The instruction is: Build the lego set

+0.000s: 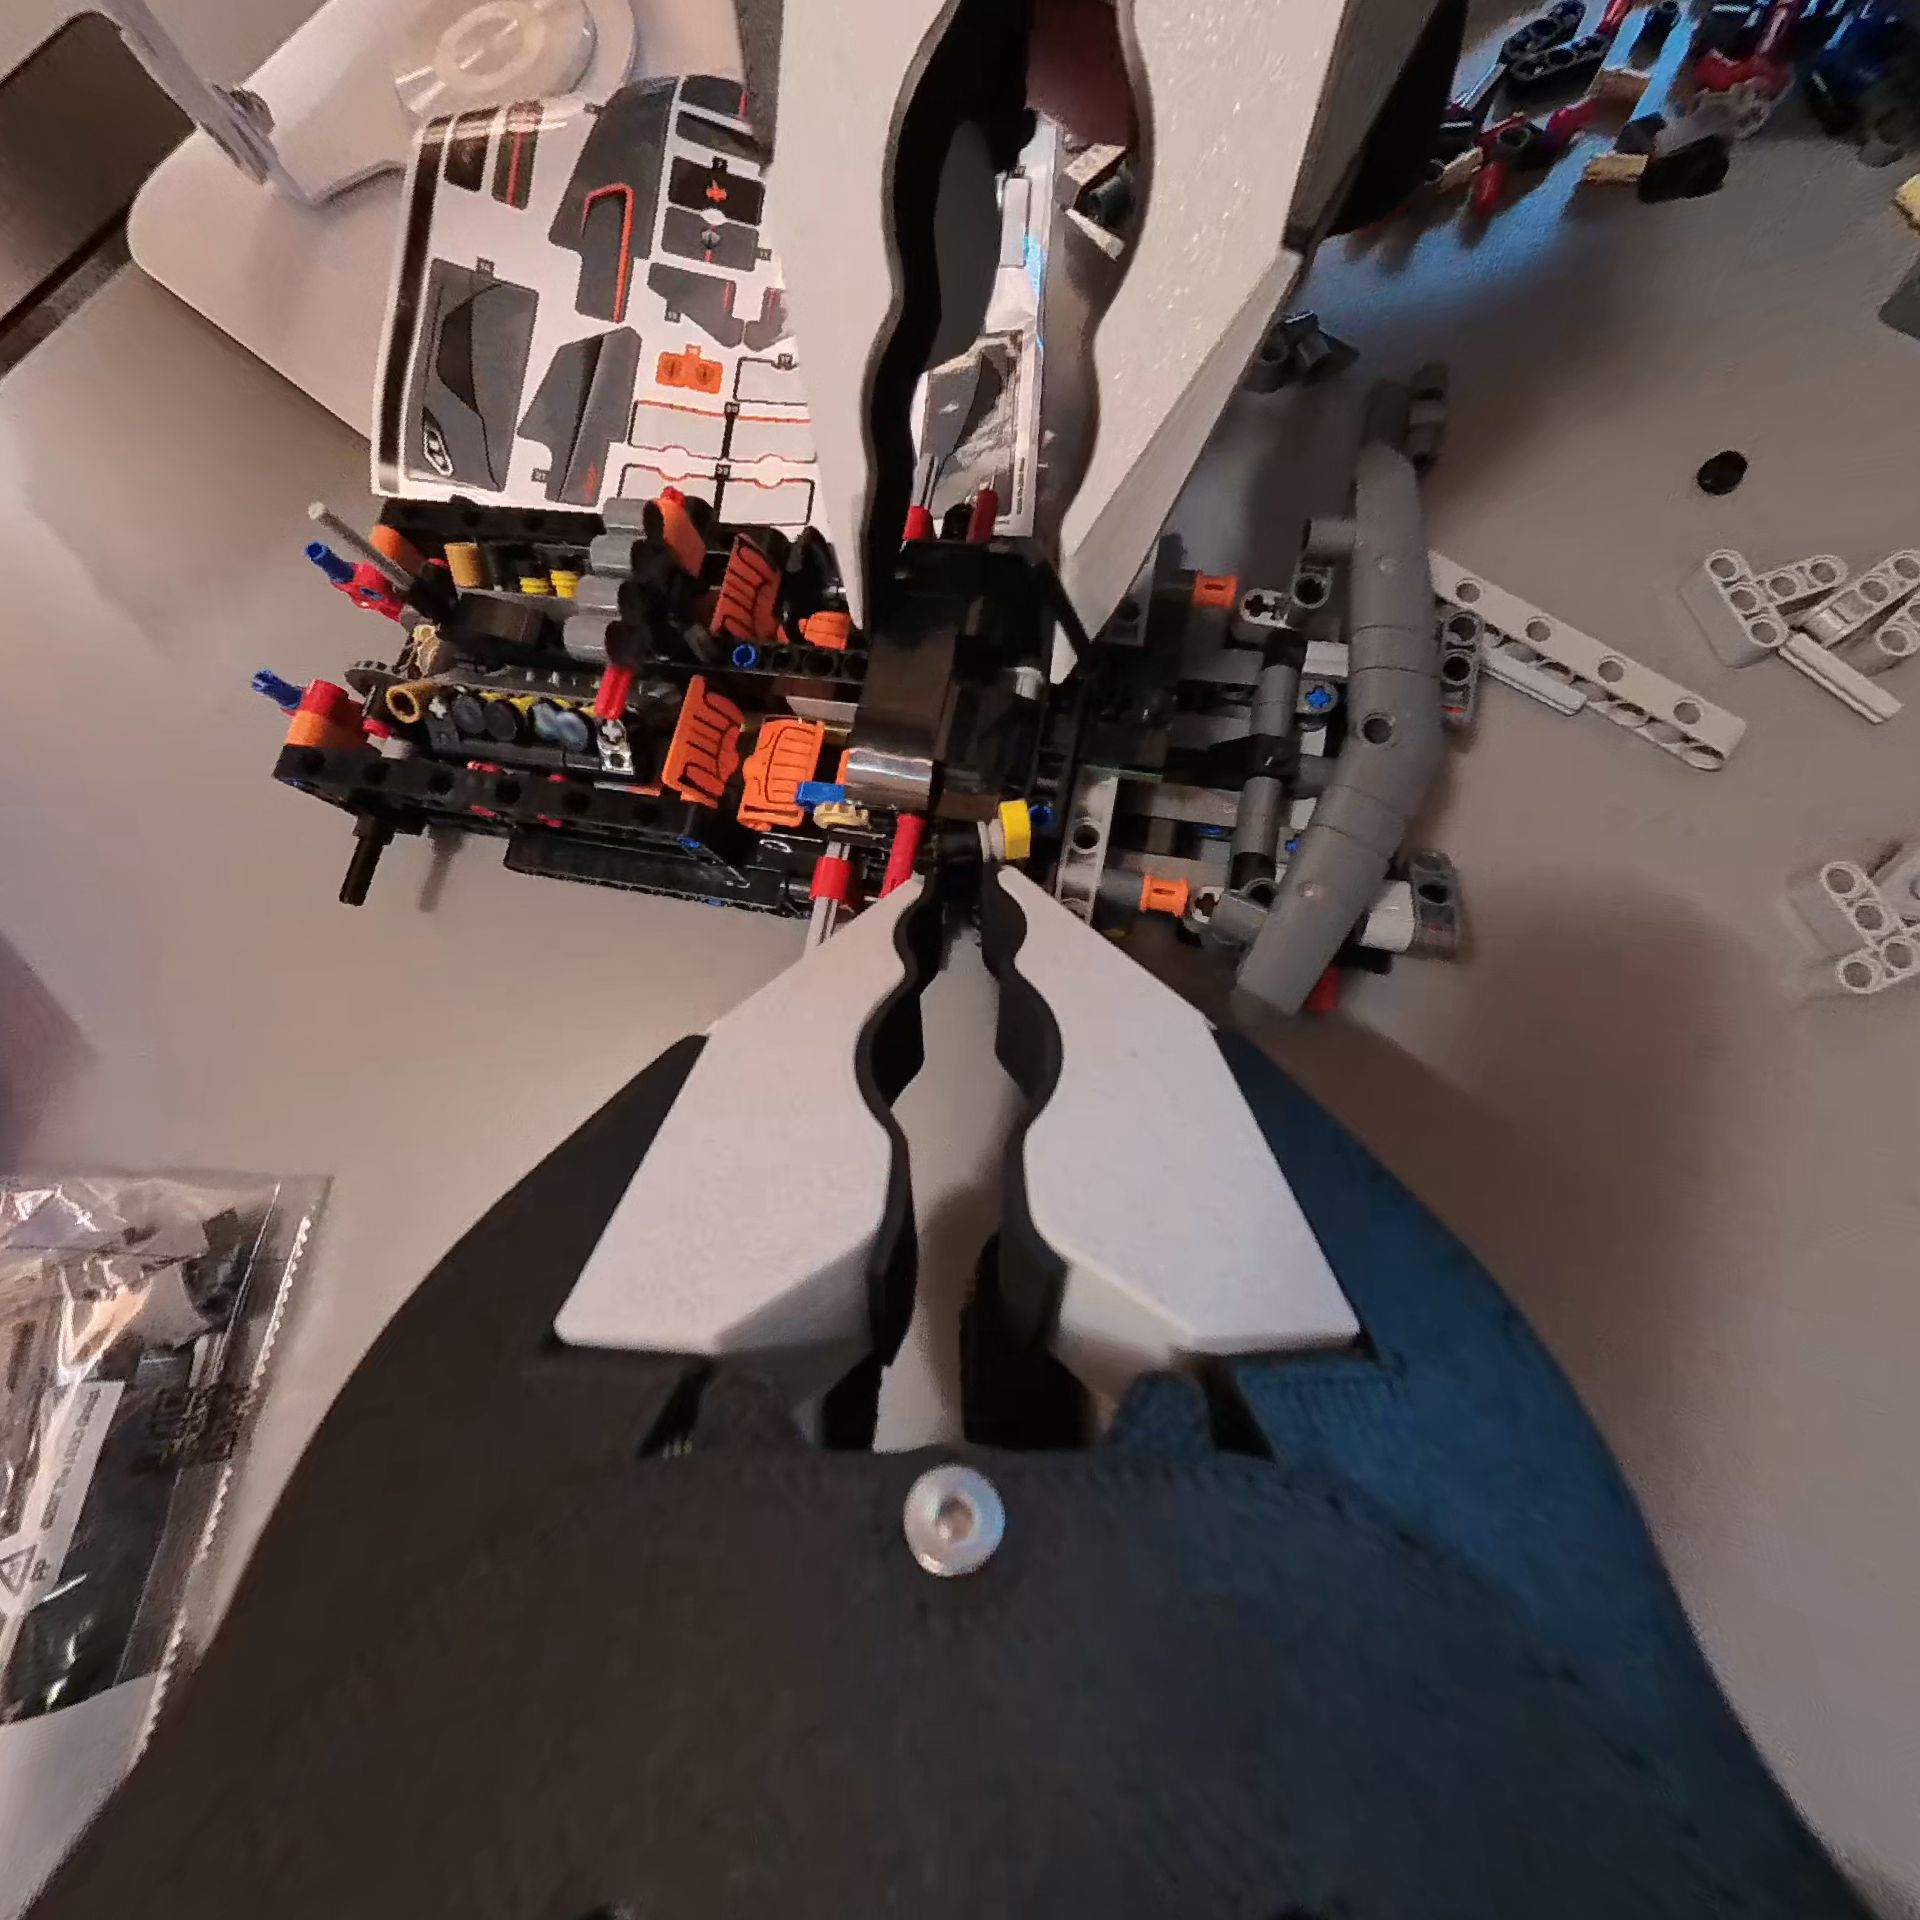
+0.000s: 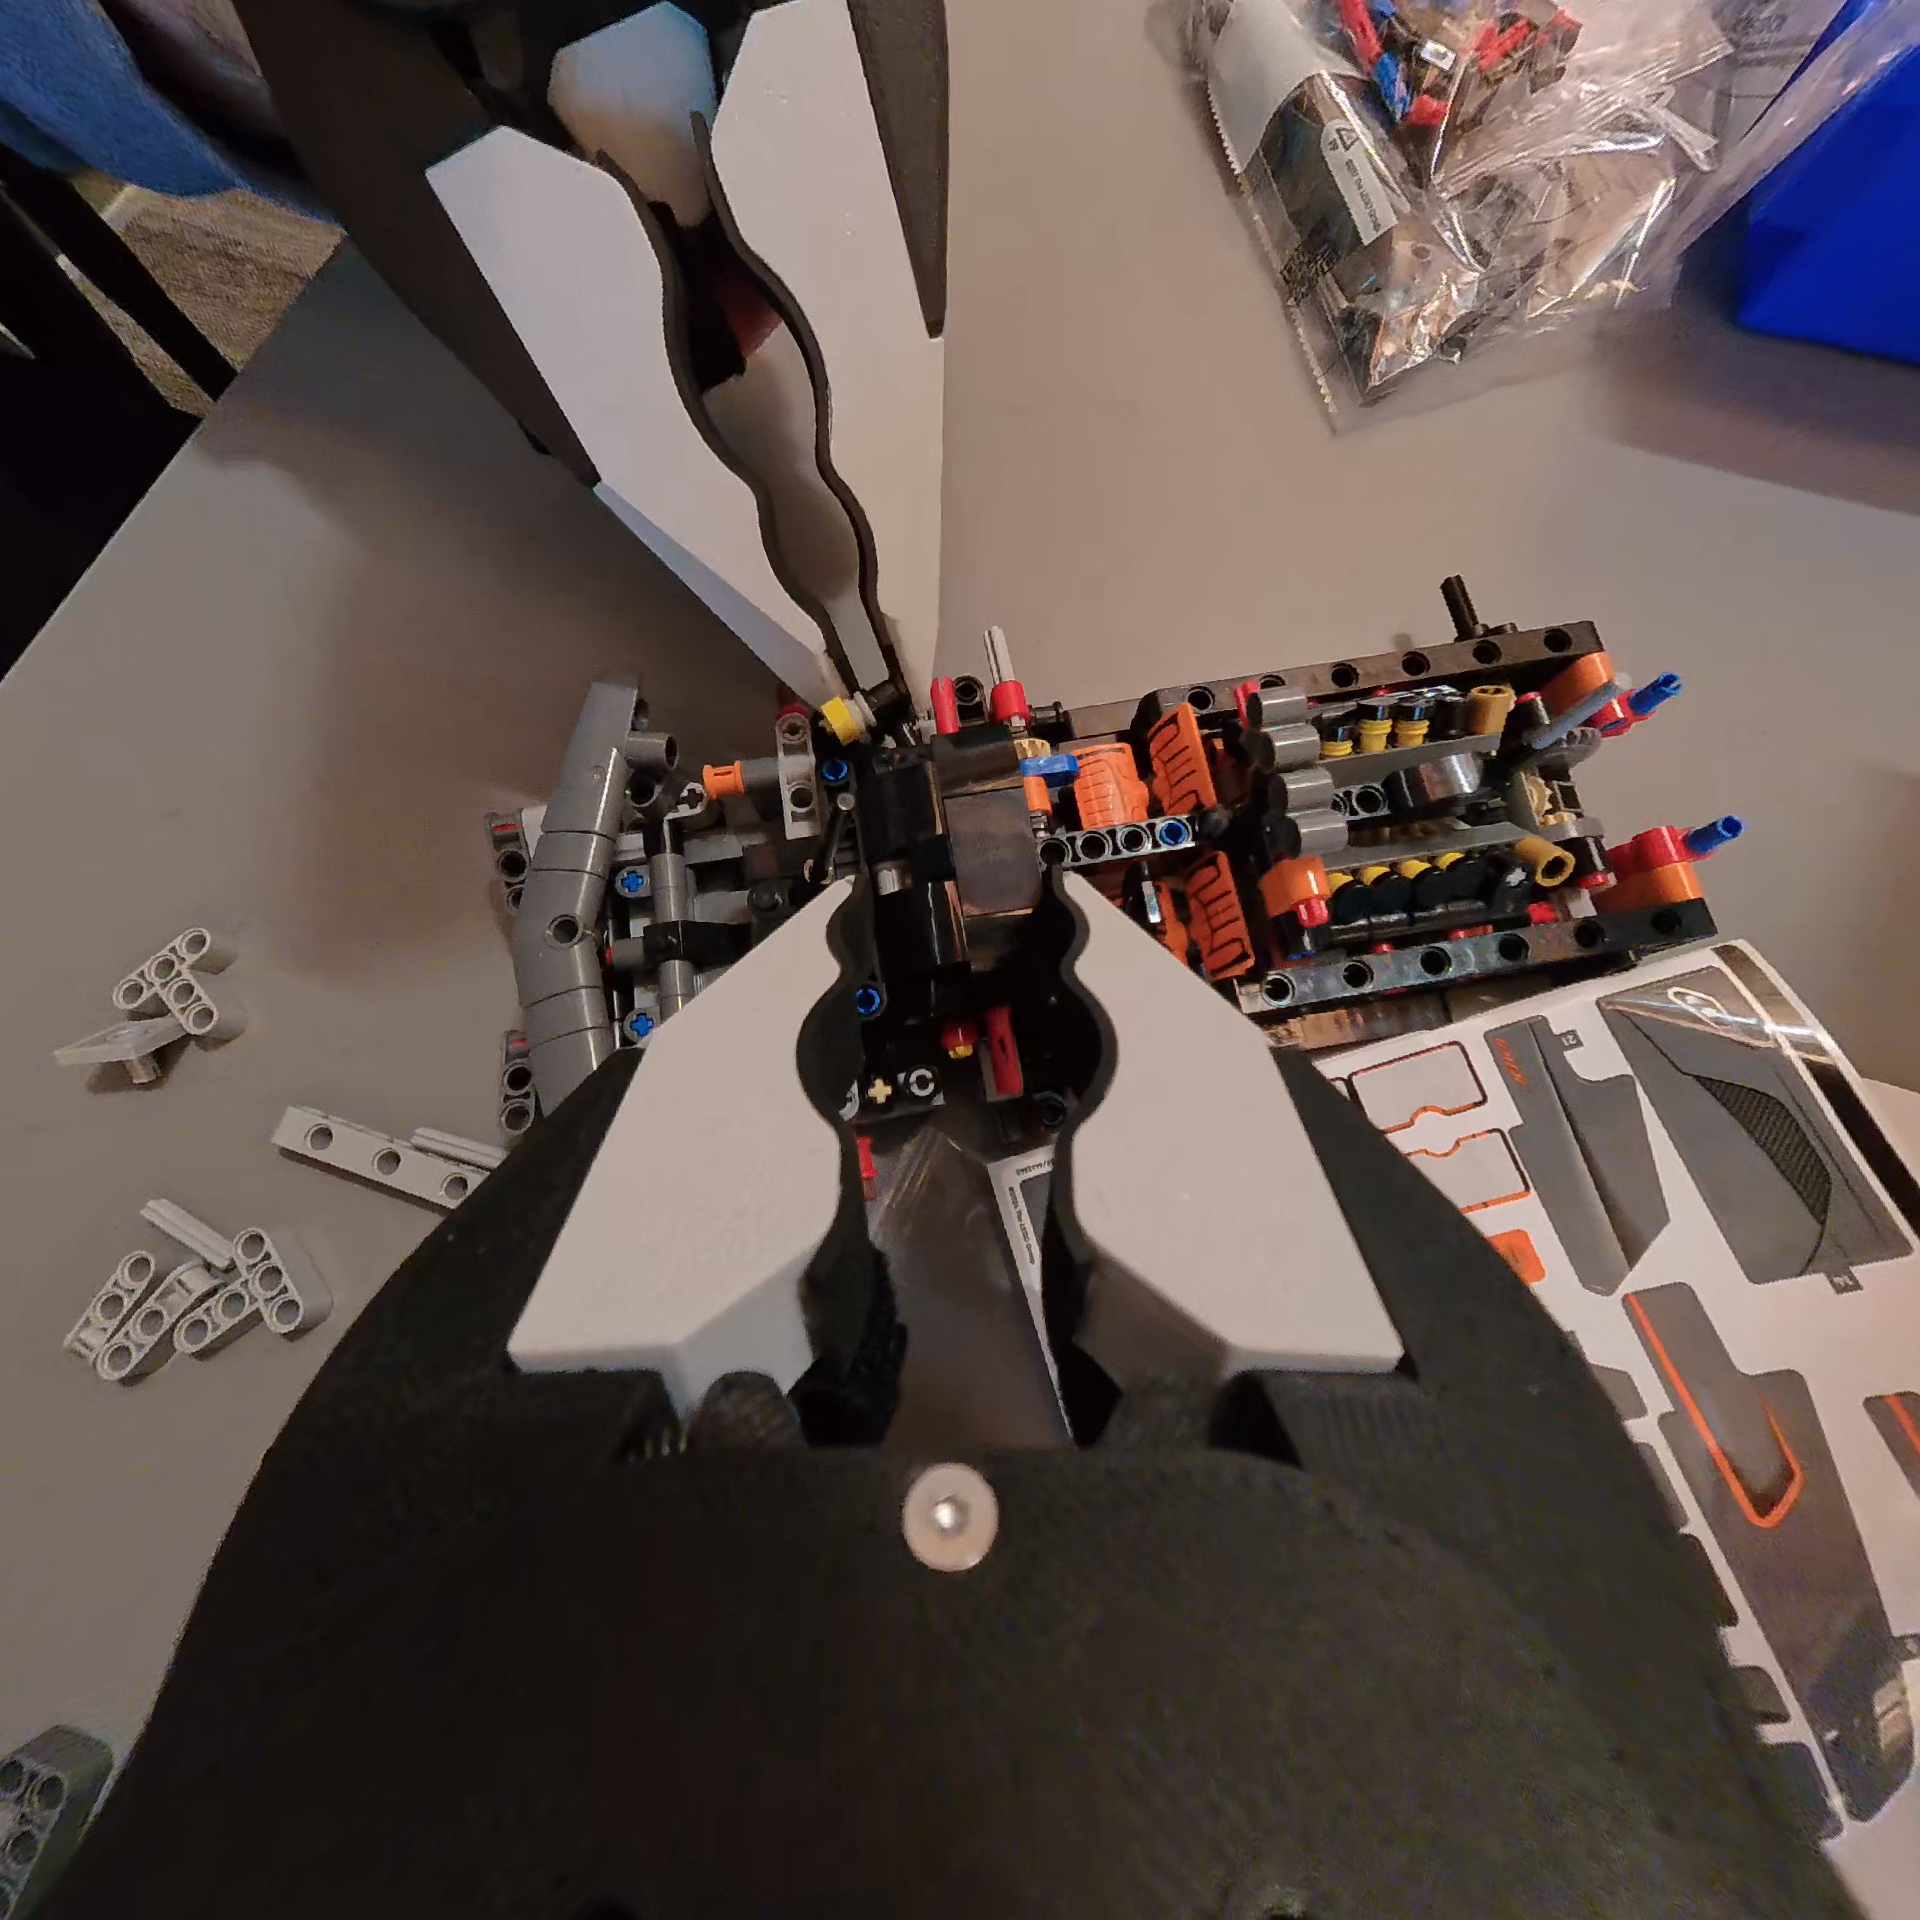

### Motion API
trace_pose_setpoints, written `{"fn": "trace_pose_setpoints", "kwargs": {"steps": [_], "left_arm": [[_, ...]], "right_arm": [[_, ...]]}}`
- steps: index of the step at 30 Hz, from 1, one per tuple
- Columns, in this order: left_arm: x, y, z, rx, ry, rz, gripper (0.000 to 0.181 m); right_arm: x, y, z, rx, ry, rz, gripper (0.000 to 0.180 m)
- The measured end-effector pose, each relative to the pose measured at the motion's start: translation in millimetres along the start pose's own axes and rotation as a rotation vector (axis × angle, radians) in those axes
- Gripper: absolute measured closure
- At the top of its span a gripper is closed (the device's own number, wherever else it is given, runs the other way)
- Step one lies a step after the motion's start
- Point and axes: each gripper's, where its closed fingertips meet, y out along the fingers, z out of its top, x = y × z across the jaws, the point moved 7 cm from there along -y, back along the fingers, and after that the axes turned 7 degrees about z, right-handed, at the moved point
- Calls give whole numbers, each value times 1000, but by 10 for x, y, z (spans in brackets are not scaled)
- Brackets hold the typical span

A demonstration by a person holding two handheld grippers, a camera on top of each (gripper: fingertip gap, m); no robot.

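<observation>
Blue bin [image 2: 1829, 239] in right view only

- Partly built lego chassis [image 1: 665, 717] [image 2: 1351, 831]: long black beam frame, lying flat on table, packed with orange seats, yellow, red and blue pins.
- Grey curved arch [image 1: 1371, 727] [image 2: 566, 914] at one end of chassis.
- Black block section [image 1: 956, 665] [image 2: 935, 862] at mid-frame, standing taller than beams.
- Loose light-grey beams [image 1: 1590, 665] [image 2: 384, 1153] lying near arch end.

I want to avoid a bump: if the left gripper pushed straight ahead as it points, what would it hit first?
Probably the model's black centre block, right beyond the left gripper tips; past it sits the right gripper. Depth is uncertain.
</observation>
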Motion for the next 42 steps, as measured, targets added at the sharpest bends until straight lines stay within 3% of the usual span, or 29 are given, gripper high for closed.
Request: {"fn": "trace_pose_setpoints", "kwargs": {"steps": [1, 13, 29, 42], "left_arm": [[-3, 1, -5, 9, -7, -4, 176], [-12, 16, -31, 62, -70, -6, 176], [86, 29, -17, 74, -22, 164, 175], [113, 21, -35, 109, -19, 204, 175]], "right_arm": [[1, -1, -2, 1, 1, 1, 150], [4, -8, -13, 12, 4, 6, 150], [1, -6, -13, 14, 1, 4, 150], [4, -4, -17, 21, 1, 6, 150]]}}
